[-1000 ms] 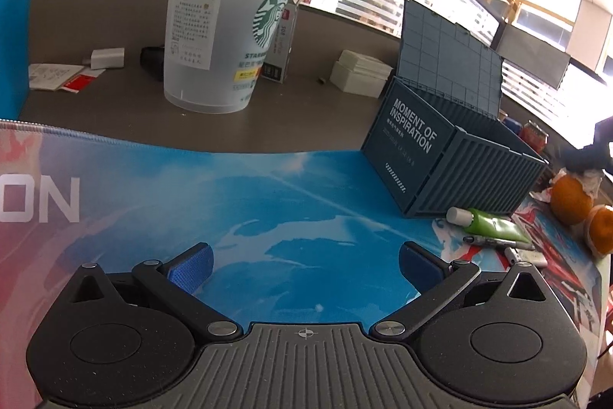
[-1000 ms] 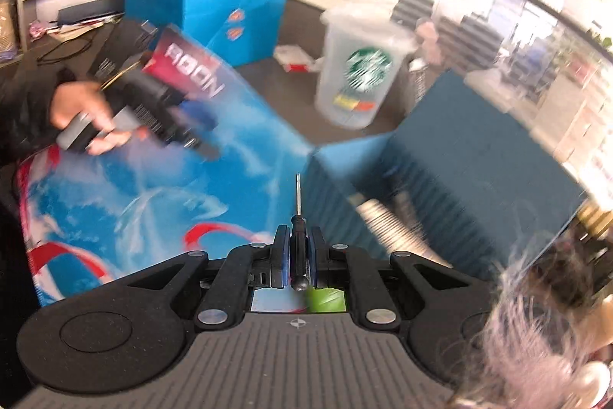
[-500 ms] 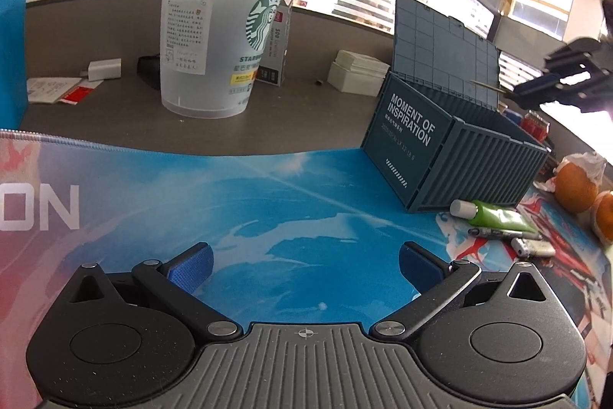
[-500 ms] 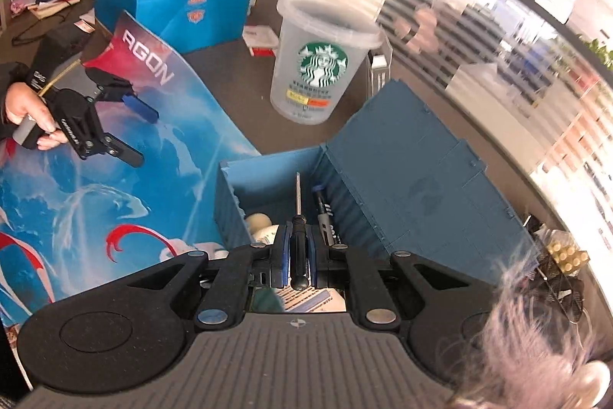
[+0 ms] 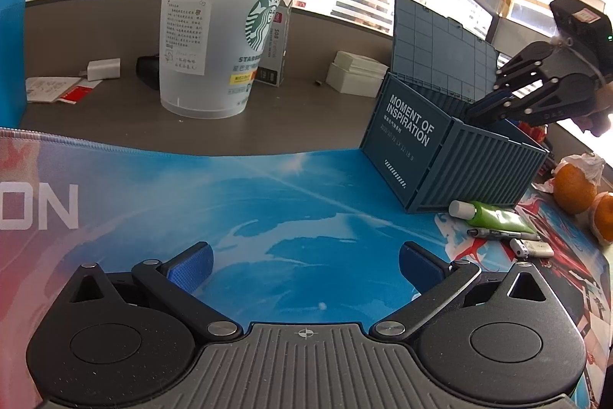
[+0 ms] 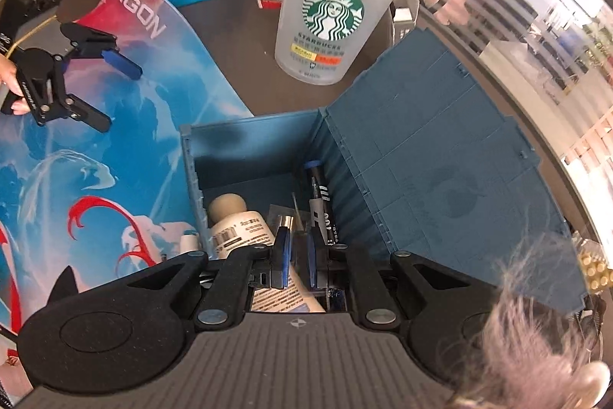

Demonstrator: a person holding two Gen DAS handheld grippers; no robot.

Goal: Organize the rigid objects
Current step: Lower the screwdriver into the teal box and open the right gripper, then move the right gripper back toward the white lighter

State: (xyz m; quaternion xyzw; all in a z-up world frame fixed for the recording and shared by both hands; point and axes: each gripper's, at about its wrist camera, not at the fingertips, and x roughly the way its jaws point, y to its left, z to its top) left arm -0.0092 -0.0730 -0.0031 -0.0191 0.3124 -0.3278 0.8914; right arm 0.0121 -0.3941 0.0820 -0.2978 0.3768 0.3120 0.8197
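Compared with a second ago, my left gripper (image 5: 306, 263) has stayed put over the blue mat (image 5: 268, 202). My right gripper (image 6: 297, 248) has swung in from the mat side and now hangs over the open blue storage box (image 5: 475, 167); in the left wrist view it has come in at the far right, its tip dipping behind the box wall. The small screwdriver (image 6: 295, 204) that sat clamped between the right fingers half a second ago is no longer between the pads; I see only its thin shaft just ahead of them, inside the box.

Left fingers (image 5: 191, 263): spread wide, holding nothing and touching nothing, with bare mat between them. Beyond them the clear Starbucks cup (image 5: 218, 52) stands upright on the table (image 5: 306, 125).

Right fingers (image 6: 281, 252): a narrow gap, with nothing I can see gripped in it. Below them the box holds a pale bottle (image 6: 237, 229) lying along its left wall and a black marker (image 6: 322, 194) leaning against the right wall, the screwdriver between the two.

In front of the box, on the mat, lie a green tube (image 5: 494, 217), a pen (image 5: 498, 233) and a white USB stick (image 5: 534, 248), side by side; two oranges (image 5: 574, 186) sit further right.
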